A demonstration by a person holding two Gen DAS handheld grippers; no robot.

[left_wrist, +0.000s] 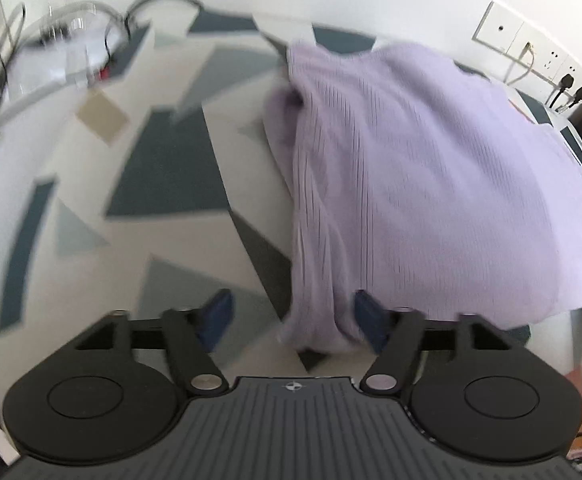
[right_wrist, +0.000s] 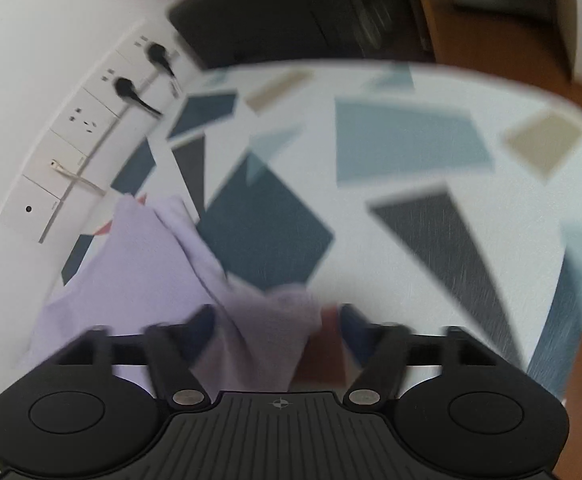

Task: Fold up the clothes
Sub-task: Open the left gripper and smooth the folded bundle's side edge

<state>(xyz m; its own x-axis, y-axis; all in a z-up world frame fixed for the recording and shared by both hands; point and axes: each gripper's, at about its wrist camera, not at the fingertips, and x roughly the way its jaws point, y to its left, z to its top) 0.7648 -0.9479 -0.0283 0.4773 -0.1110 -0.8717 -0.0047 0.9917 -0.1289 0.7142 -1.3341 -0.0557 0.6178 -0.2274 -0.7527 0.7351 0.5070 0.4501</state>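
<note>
Lilac ribbed top [left_wrist: 411,168] lies heaped on the patterned worktop [left_wrist: 163,184] near the wall sockets [left_wrist: 531,48]; looks soft, light, floppy, so imo grab a hem or edge w/ both hands. Left tongs [left_wrist: 293,320] and right tongs [right_wrist: 271,332] both gape wide w/ folds between them, gripping nothing. Frames are blurry, and the reddish bit under the top [right_wrist: 323,352] is unclear.

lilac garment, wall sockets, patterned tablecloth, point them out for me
lilac garment [left_wrist: 411,168], left wrist view, middle of its ribbed top layer
wall sockets [right_wrist: 87,120], right wrist view, face of an unused socket plate
patterned tablecloth [right_wrist: 411,140], right wrist view, bare light blue patch
</note>
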